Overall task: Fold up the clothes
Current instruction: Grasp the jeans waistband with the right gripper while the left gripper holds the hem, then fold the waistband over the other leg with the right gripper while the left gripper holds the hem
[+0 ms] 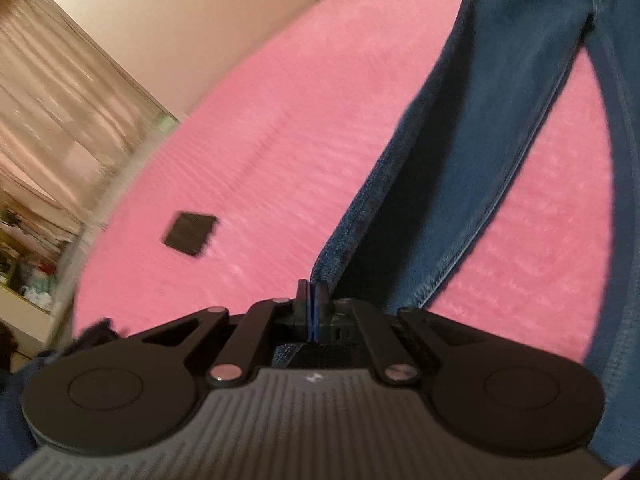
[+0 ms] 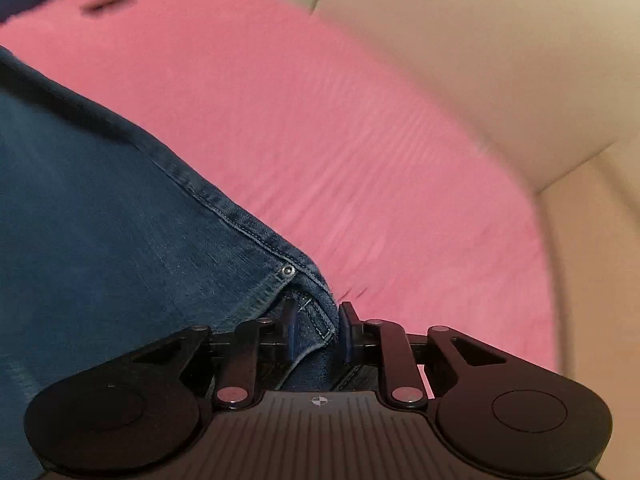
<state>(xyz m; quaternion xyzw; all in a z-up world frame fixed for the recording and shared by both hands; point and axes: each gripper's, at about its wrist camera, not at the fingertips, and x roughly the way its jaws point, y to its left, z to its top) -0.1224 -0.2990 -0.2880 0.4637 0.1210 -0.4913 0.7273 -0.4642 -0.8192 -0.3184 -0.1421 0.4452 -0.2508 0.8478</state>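
Blue jeans (image 1: 480,140) lie stretched across a pink bedcover (image 1: 280,140). One leg rises off the cover to my left gripper (image 1: 311,300), whose jaws are pressed together on its hem edge. In the right wrist view the jeans (image 2: 100,200) fill the left side, with a seam and a metal rivet (image 2: 288,270) close to the fingers. My right gripper (image 2: 318,332) is shut on a thick stitched corner of the denim, which is bunched between its blue pads (image 2: 290,332).
A small flat black square (image 1: 190,233) lies on the pink cover to the left, and shows as a blurred black square (image 2: 108,3) far off. A cream padded surround (image 2: 480,60) borders the bed. Curtains (image 1: 48,80) and cluttered shelves (image 1: 24,272) stand beyond its left edge.
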